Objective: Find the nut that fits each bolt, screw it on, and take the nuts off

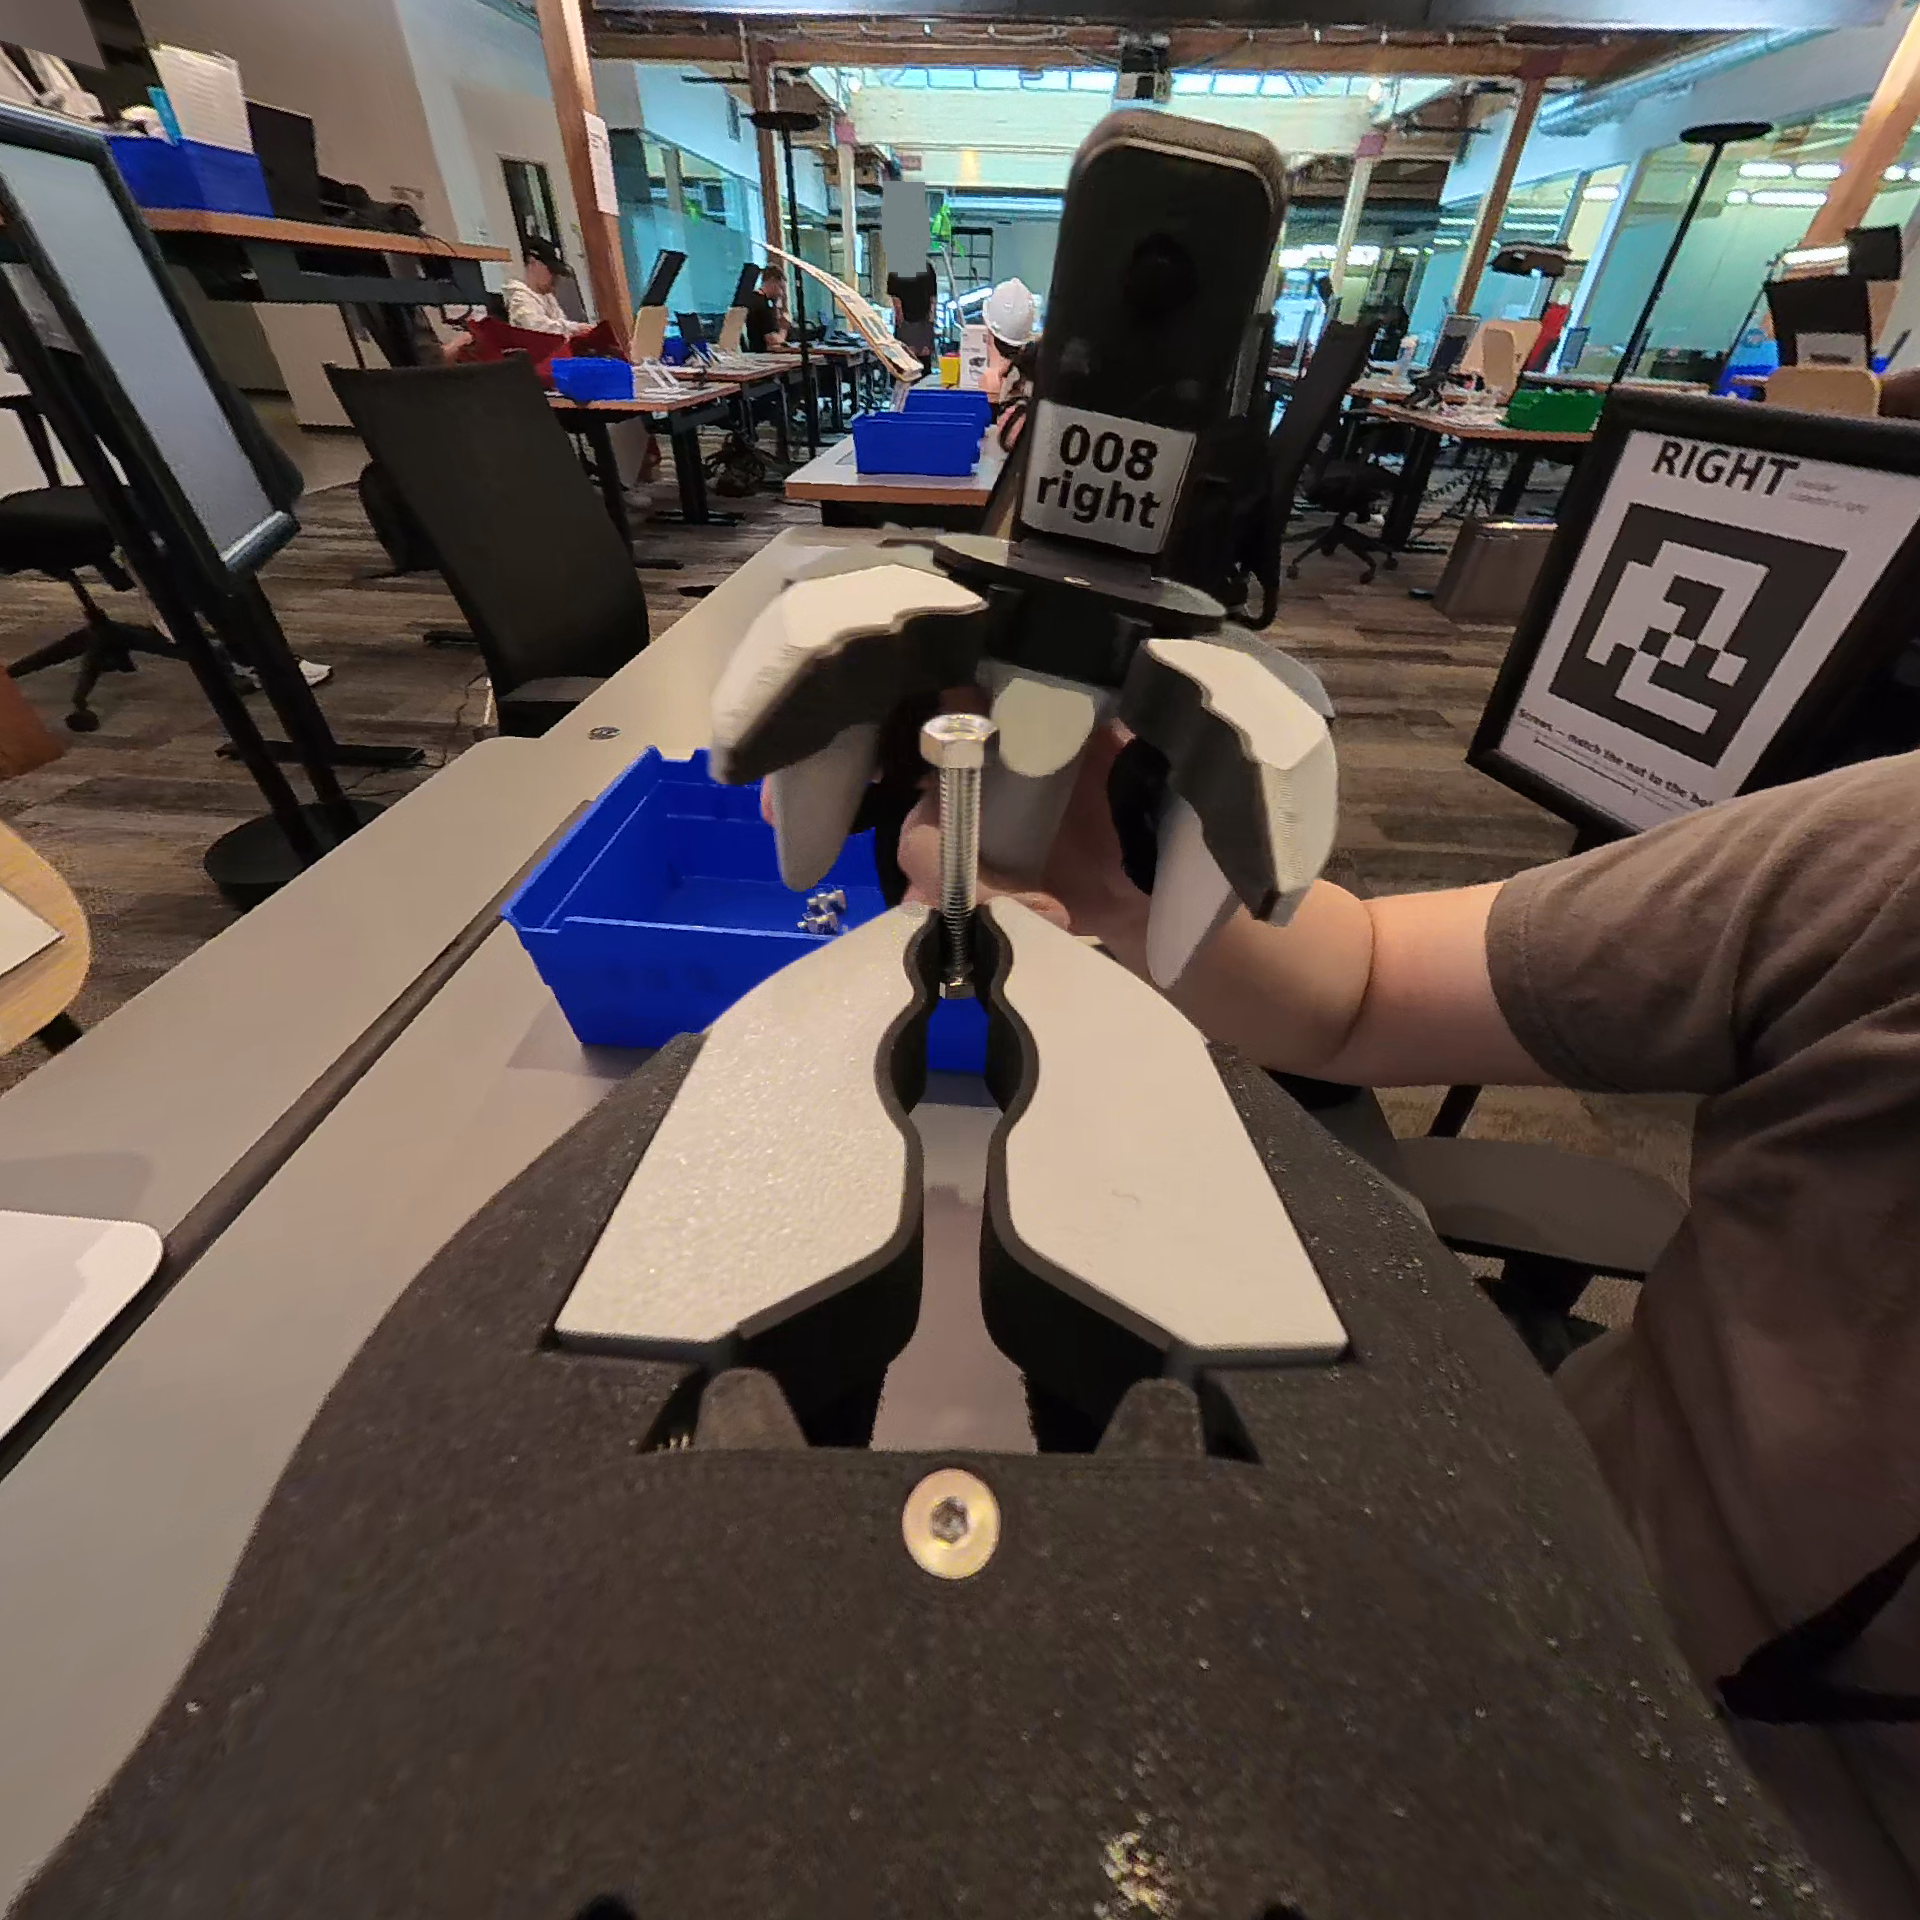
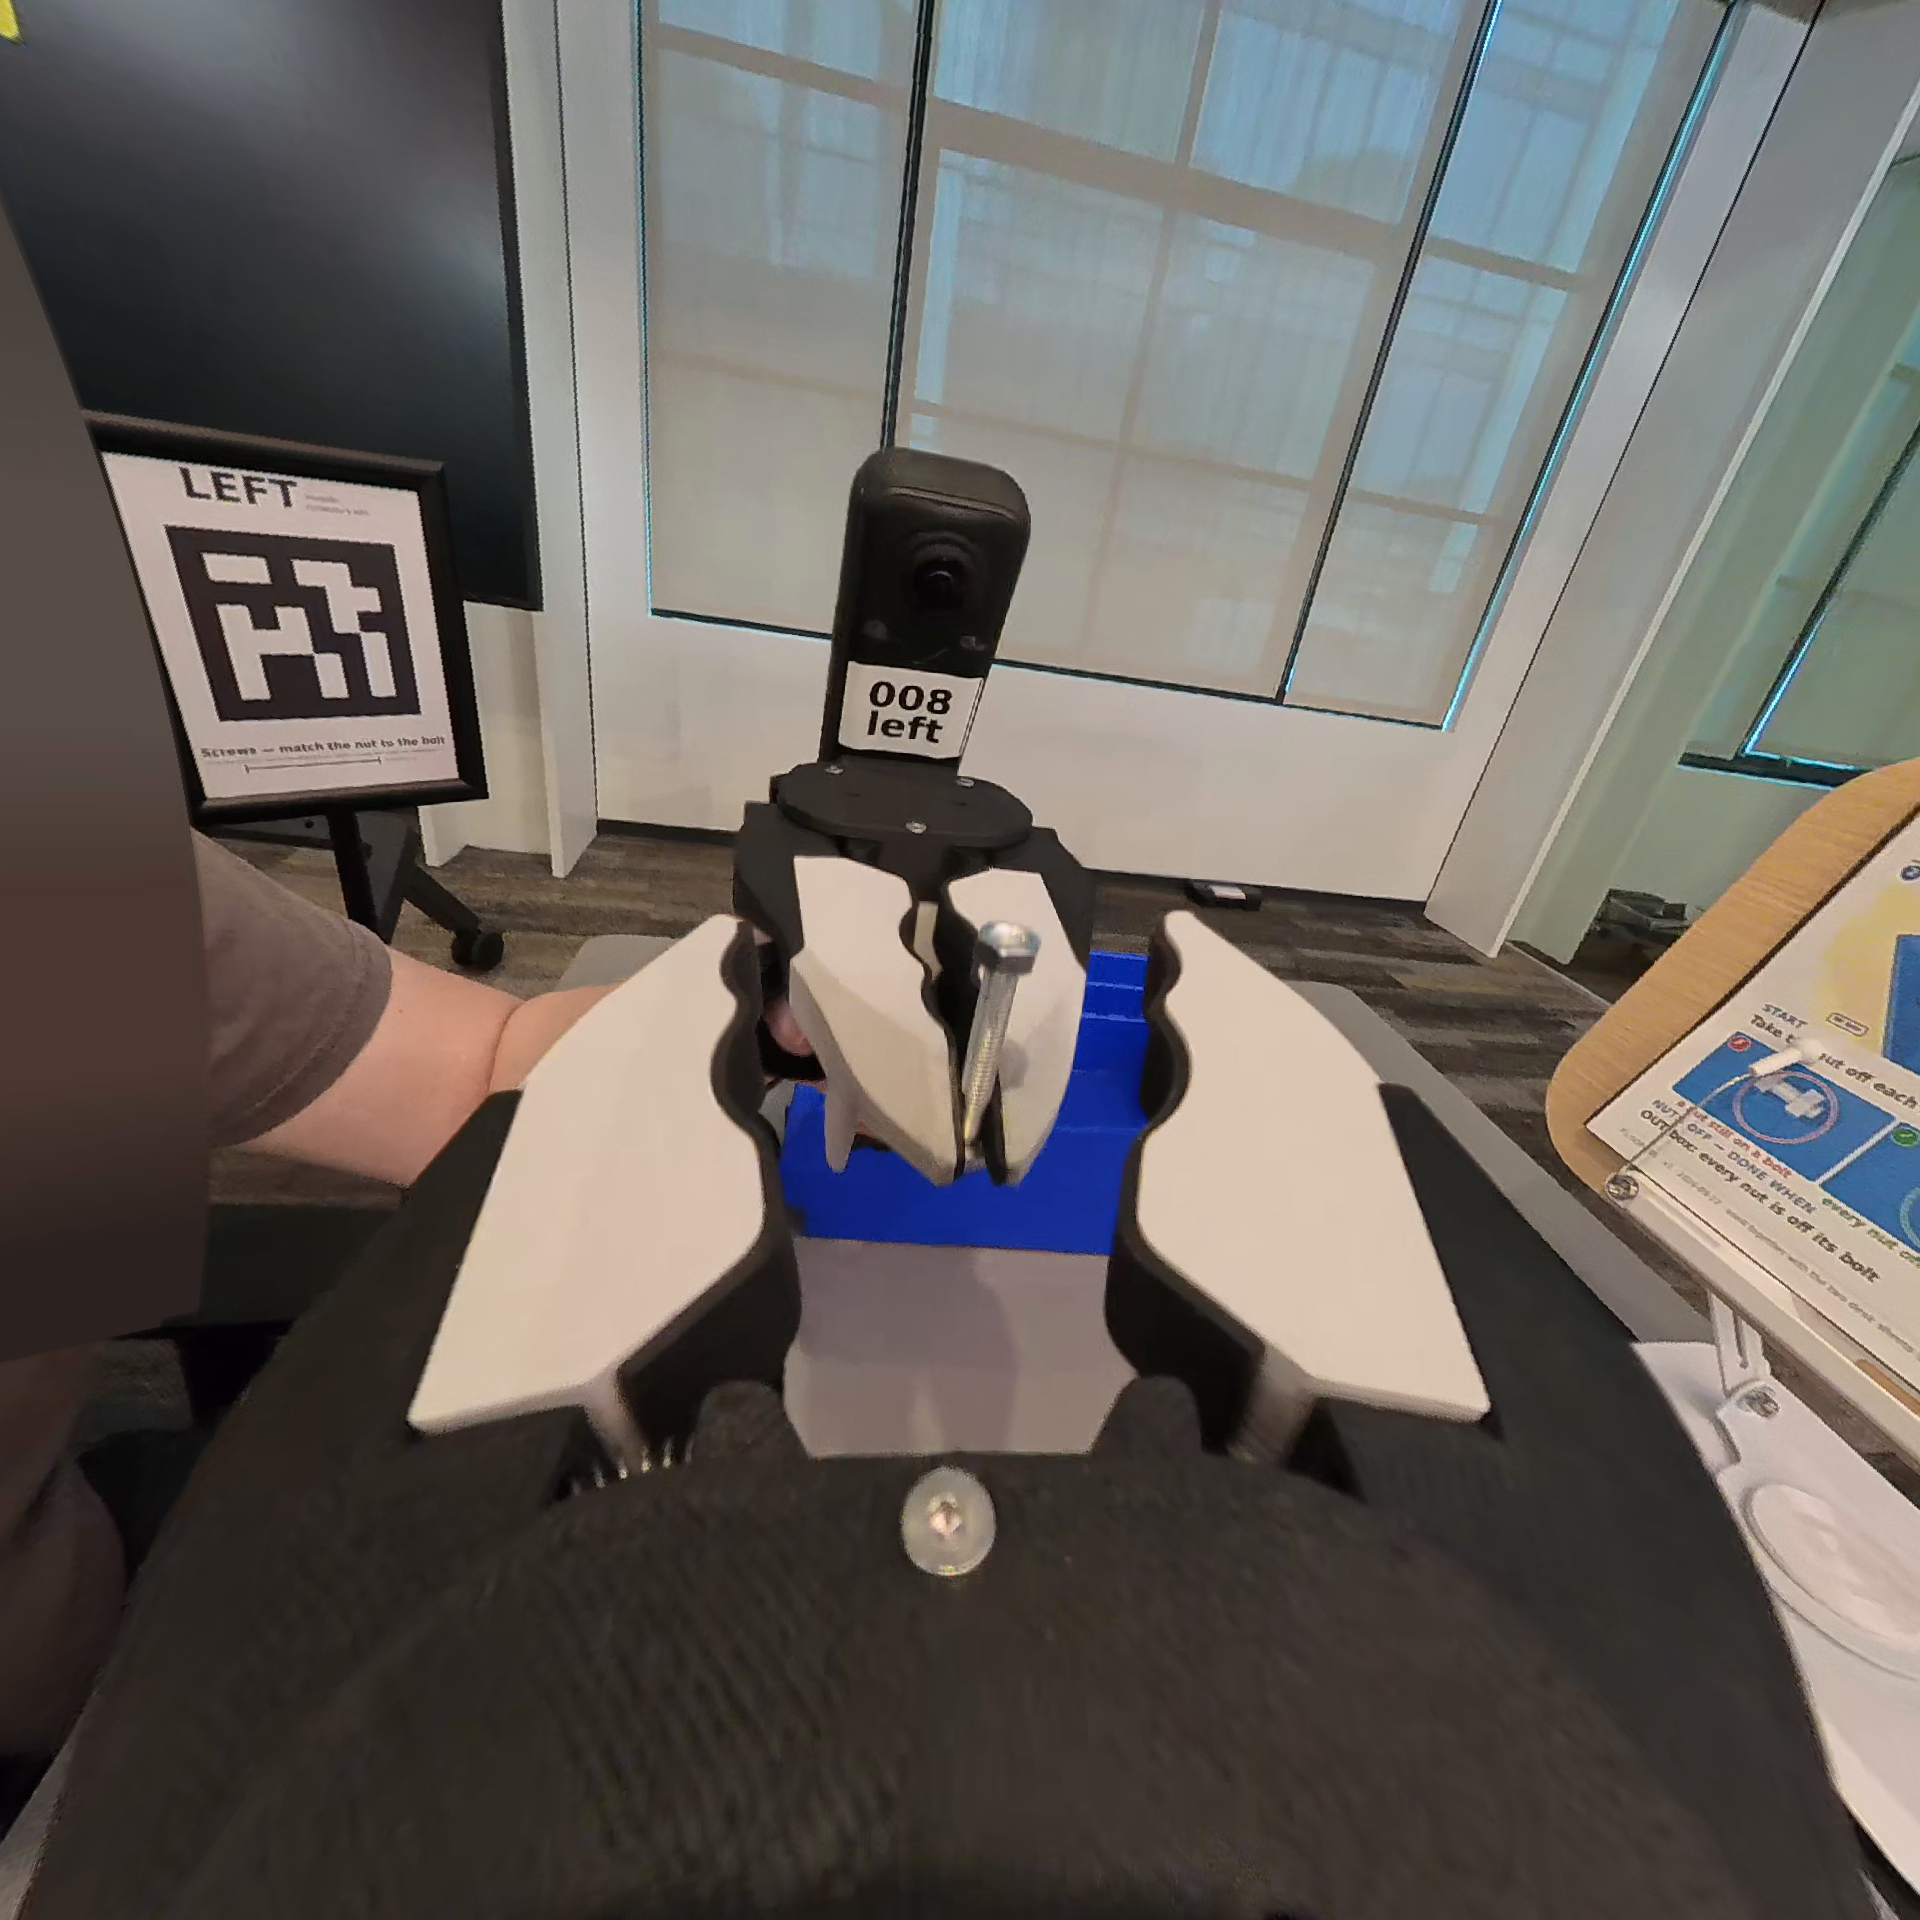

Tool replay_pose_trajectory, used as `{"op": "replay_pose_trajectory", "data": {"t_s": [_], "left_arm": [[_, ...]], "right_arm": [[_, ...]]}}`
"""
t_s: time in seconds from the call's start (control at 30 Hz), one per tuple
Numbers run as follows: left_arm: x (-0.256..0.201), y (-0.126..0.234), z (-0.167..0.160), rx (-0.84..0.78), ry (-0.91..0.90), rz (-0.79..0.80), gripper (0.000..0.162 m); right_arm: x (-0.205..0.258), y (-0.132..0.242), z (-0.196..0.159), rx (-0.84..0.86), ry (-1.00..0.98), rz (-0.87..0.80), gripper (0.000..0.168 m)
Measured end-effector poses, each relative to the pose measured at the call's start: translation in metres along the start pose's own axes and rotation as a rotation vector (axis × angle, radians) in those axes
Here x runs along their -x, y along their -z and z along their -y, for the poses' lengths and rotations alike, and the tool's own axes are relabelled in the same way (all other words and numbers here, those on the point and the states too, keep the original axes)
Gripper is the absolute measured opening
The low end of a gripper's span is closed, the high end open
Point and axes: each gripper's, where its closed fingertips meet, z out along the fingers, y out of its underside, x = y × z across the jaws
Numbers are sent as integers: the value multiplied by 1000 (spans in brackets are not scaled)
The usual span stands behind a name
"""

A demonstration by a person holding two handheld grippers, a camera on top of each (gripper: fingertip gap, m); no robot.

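I see an open office: rows of desks (image 1: 727,390) behind a black chair (image 1: 499,540), wooden posts (image 1: 582,156), patterned dark carpet (image 1: 312,665). Opposite the desks, a tall white-framed window (image 2: 1143,343) lets in daylight beside a dark wall panel (image 2: 260,208).

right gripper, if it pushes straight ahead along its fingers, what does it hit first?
Likely the left gripper, shut on the bolt, directly ahead between the open right gripper's fingers. The blue bin sits below and behind. Depth unclear.
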Motion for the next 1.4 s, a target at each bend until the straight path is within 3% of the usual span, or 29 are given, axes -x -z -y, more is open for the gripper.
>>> {"op": "replay_pose_trajectory", "data": {"t_s": [0.3, 1.4], "left_arm": [[1, -6, -4, 7, -11, 19, 5], [30, 18, 9, -56, 14, 139, 5]], "right_arm": [[19, -12, -2, 2, 44, 45, 77], [4, 0, 5, 32, 78, -53, 78]]}}
